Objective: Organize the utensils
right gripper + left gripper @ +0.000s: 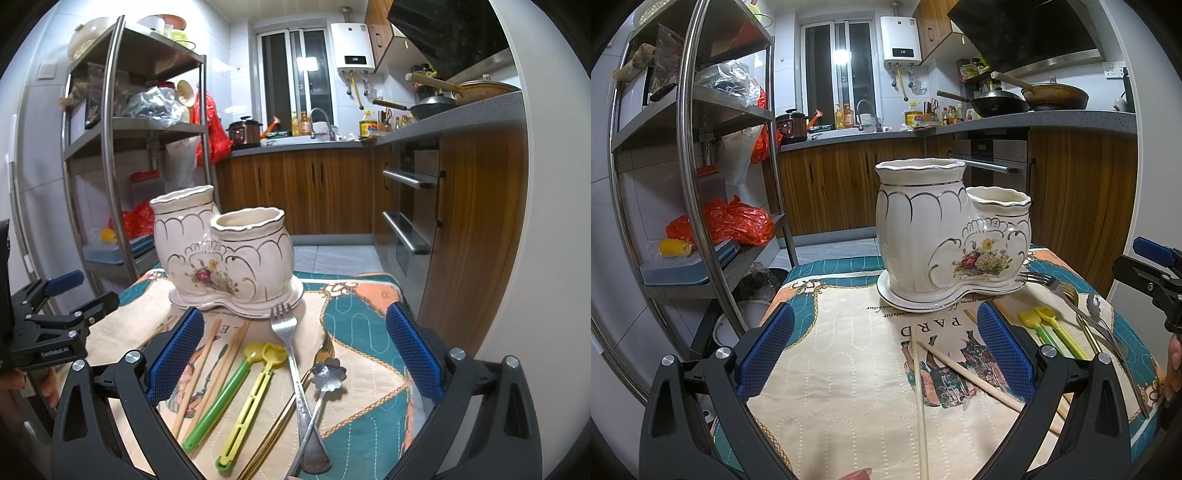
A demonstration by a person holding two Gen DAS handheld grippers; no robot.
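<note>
A white ceramic two-pot utensil holder (945,236) (225,254) with a flower print stands on a patterned cloth (842,369). Both pots look empty. Wooden chopsticks (919,398) (207,365) lie on the cloth in front of it. To their right lie two small yellow scoops with green and yellow handles (243,391) (1052,328), a steel fork (291,354) (1067,295), a flower-shaped spoon (325,380) and a gold-coloured utensil (317,358). My left gripper (886,350) is open above the chopsticks. My right gripper (295,354) is open above the fork and scoops.
A steel shelf rack (701,147) with bags and boxes stands left of the table. Wooden kitchen cabinets (849,192) and an oven (410,206) lie behind and to the right. The cloth's edges drop off on the left and the far right.
</note>
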